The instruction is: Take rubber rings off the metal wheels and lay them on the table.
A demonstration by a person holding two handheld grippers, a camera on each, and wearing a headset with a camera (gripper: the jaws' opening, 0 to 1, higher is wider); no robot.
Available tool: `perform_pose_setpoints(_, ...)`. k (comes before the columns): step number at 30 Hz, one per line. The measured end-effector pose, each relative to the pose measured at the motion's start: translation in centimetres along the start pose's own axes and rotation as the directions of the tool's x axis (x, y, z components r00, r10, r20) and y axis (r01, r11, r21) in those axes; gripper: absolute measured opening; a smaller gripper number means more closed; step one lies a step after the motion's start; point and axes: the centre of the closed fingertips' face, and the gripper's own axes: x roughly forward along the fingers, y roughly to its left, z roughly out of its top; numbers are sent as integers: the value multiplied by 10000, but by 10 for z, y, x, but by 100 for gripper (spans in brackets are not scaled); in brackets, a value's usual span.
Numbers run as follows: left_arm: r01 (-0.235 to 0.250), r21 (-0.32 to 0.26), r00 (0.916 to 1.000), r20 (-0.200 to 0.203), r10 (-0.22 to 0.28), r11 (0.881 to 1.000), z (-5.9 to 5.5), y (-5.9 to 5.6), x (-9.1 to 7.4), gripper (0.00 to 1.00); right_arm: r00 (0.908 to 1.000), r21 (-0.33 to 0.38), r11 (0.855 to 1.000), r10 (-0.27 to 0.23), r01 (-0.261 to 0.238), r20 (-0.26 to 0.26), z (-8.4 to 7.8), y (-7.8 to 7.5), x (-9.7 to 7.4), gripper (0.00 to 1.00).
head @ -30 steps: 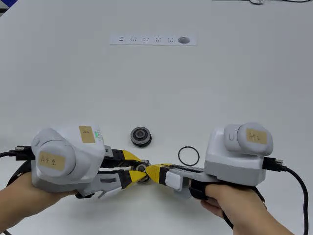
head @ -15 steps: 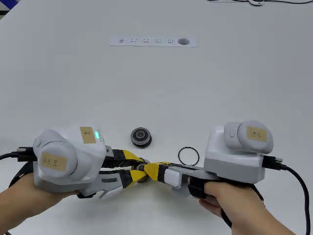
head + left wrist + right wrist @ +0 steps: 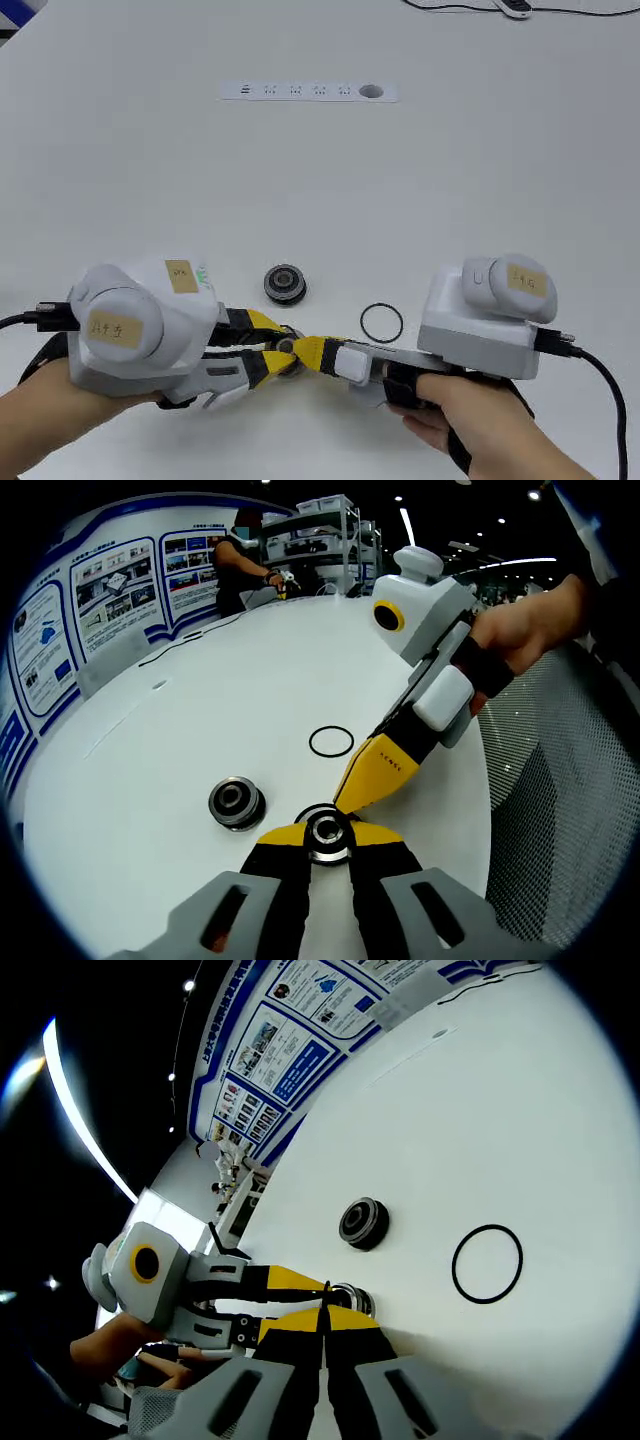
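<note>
My left gripper [image 3: 327,832] is shut on a small metal wheel [image 3: 328,834], held just above the white table near its front edge. The same wheel [image 3: 287,353] sits between the two yellow-tipped grippers in the head view. My right gripper [image 3: 325,1300] has its jaws pressed together, and its tip [image 3: 347,796] touches the wheel's rim from the right. Whether it pinches a rubber ring there is hidden. A second wheel [image 3: 285,283] with its black ring on lies flat just beyond. One loose black rubber ring [image 3: 381,322] lies on the table to the right of it.
A white power strip [image 3: 308,91] lies far back across the white table [image 3: 480,180]. A cable and a small device [image 3: 514,6] rest at the far right edge. Display boards and a person stand in the background of the left gripper view.
</note>
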Motion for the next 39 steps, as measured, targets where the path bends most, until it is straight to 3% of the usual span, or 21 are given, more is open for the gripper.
perform_pose_setpoints(12, -242, -69, 9996, 166, 244, 9997, 3, 3, -15, 20, 9991, 200, 9990, 384, -388, 188, 4, 10, 1, 2)
perform_pose_setpoints(16, -512, -264, 9978, 408, 523, 9983, 7, 8, -21, 21, 9943, 560, 9951, 772, -814, 729, 17, 18, -3, 2)
perform_pose_setpoints(19, -667, -380, 9962, 542, 687, 9971, 10, 12, -25, 22, 9906, 851, 9932, 688, -792, 1186, 28, 15, -8, 2)
perform_pose_setpoints(24, -934, -586, 9921, 789, 979, 9939, 15, 16, -31, 23, 9813, 1229, 9919, 94, -336, 1924, 44, -9, -23, 2)
perform_pose_setpoints(31, -1046, -678, 9897, 911, 1105, 9922, 18, 14, -34, 24, 9614, 2321, 9702, -1267, 689, 2442, 45, -55, -46, 2)
perform_pose_setpoints(35, -1035, -687, 9901, 875, 1093, 9923, 17, 12, -33, 24, 9507, 2611, 9592, -1767, 1083, 2548, 44, -71, -55, 2)
perform_pose_setpoints(39, -1006, -685, 9905, 873, 1064, 9926, 18, 11, -33, 24, 9444, 2854, 9509, -1980, 1200, 2624, 45, -76, -59, 2)
